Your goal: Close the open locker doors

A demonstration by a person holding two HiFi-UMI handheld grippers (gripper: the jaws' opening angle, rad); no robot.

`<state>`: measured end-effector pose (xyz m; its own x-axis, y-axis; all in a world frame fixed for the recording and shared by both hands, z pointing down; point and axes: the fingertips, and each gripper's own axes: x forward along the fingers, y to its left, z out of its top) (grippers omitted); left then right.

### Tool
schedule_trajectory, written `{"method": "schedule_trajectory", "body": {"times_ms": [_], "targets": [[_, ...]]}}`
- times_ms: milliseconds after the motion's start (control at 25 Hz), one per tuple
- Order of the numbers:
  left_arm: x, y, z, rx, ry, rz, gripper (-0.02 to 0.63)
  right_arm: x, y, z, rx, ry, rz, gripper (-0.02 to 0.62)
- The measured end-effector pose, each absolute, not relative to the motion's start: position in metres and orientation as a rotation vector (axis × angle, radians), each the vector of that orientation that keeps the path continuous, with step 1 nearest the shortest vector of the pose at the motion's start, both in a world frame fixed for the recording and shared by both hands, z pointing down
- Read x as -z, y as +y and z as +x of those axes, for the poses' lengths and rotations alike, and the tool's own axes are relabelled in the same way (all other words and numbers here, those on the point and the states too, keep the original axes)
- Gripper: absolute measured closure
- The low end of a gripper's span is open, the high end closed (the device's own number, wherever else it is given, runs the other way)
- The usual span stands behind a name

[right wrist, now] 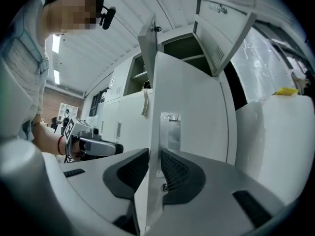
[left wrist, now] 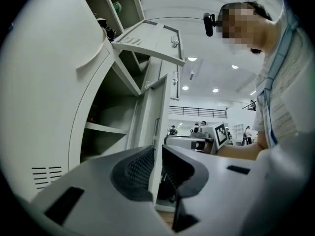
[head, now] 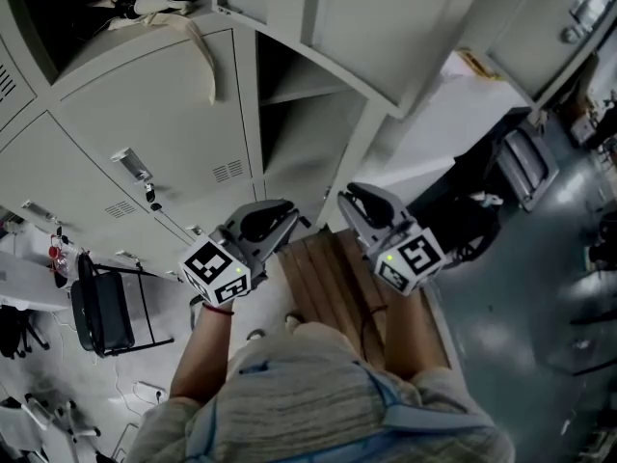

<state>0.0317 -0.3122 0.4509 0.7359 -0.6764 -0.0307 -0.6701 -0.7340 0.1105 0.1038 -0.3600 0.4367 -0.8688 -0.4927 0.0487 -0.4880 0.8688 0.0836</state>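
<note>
A bank of pale grey lockers fills the top of the head view. One tall lower locker door (head: 359,157) (right wrist: 192,107) stands swung out from its dark compartment (head: 294,114). My right gripper (head: 345,201) (right wrist: 153,156) straddles that door's free edge, both pads against it, beside the metal latch plate (right wrist: 170,132). My left gripper (head: 289,222) (left wrist: 155,154) points at the same door (left wrist: 158,112) from the other side. Its jaws stand a narrow gap apart, the door's edge shows in that gap, and contact is unclear. An upper door (head: 386,27) (left wrist: 152,41) (right wrist: 224,28) hangs open overhead.
A wooden bench (head: 328,278) lies under my hands, in front of the lockers. A black chair (head: 101,312) stands at the lower left. Another open locker (head: 116,8) at the top left holds clutter. Dark equipment (head: 482,201) sits on the grey floor to the right.
</note>
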Motion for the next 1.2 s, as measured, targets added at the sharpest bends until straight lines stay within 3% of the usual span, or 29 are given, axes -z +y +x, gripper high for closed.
{"method": "schedule_trajectory", "body": {"times_ms": [1200], "targets": [[-0.449,-0.327,-0.031,0.095,-1.314,2.75,0.574,-0.433,-0.414,-0.002,0.083,-3.016,0.627,0.517]]}}
